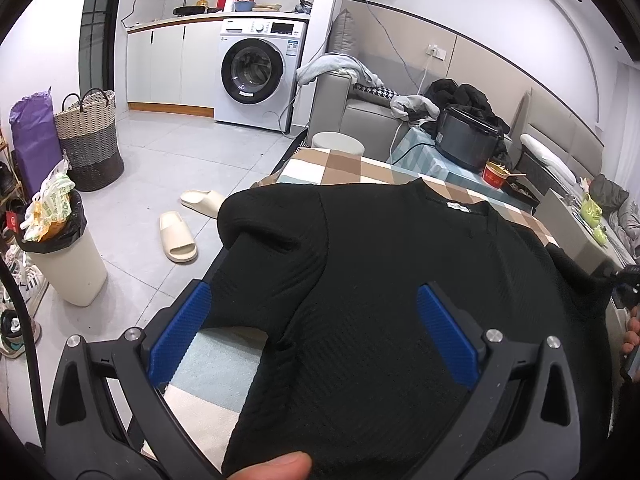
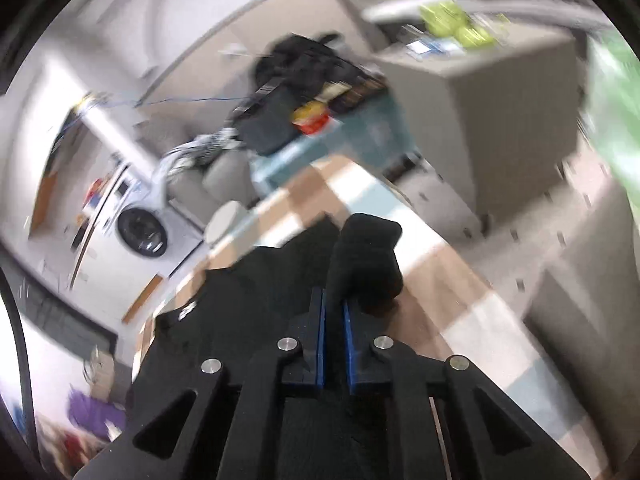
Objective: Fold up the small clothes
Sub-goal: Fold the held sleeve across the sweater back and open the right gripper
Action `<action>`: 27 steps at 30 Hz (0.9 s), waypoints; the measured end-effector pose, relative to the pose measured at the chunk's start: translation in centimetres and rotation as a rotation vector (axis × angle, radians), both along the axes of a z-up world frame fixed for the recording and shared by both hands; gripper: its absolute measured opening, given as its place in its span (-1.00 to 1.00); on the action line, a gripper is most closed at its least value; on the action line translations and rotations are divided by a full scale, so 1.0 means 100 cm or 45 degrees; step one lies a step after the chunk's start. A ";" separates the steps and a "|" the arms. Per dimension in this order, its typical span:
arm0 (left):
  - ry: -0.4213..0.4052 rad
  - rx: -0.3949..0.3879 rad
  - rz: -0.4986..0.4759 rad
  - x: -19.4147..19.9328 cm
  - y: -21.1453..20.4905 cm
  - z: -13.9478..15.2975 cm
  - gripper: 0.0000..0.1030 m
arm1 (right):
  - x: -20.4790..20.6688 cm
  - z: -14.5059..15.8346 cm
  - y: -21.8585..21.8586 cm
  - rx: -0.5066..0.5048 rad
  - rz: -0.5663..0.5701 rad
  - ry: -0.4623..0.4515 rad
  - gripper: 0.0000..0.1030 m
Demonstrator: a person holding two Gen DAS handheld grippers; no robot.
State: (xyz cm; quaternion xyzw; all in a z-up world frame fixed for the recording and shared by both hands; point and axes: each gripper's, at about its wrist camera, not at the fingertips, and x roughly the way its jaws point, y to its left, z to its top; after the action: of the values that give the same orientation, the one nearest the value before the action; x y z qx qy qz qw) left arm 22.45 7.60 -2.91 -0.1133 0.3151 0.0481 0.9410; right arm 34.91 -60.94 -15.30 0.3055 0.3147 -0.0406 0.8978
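Note:
A small black knit top (image 1: 380, 280) lies spread on a checked cloth (image 1: 340, 164), collar with a white label (image 1: 458, 207) at the far side. My left gripper (image 1: 316, 320) is open, its blue pads (image 1: 180, 332) standing over the left sleeve and body. A thumb (image 1: 276, 466) presses the near hem. In the blurred right wrist view my right gripper (image 2: 335, 304) is shut on a fold of the black top (image 2: 364, 256), lifting it above the checked cloth (image 2: 432, 280).
A trash bin (image 1: 68, 256), slippers (image 1: 176, 236), baskets and a washing machine (image 1: 256, 72) stand on the floor to the left. A sofa (image 1: 360, 108) with clothes, a cooker (image 1: 468, 140) and a red cup (image 1: 494, 176) lie beyond the cloth.

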 end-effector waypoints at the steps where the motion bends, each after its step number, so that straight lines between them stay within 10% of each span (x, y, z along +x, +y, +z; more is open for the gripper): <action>1: 0.002 0.000 0.002 0.000 0.001 -0.001 0.98 | -0.004 0.006 0.009 -0.027 0.051 -0.040 -0.85; 4: 0.007 0.004 0.005 0.001 0.001 -0.002 0.98 | 0.000 0.027 0.066 -0.239 0.444 -0.100 -0.85; 8: 0.003 0.004 0.013 -0.001 0.004 -0.002 0.98 | -0.005 0.010 0.134 -0.479 0.917 0.098 -0.68; 15: 0.010 -0.013 0.030 -0.002 0.011 -0.005 0.98 | -0.013 -0.003 0.122 -0.479 0.815 0.148 -0.22; 27: 0.098 -0.354 0.230 0.013 0.085 -0.038 0.98 | -0.009 -0.031 0.166 -0.480 0.942 0.208 -0.22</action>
State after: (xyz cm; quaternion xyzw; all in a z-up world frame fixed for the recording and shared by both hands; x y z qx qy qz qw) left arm 23.75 16.10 -6.67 -0.2684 0.3431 0.0927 0.8954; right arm 34.01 -44.37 -18.38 -0.0018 0.4603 0.2036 0.8641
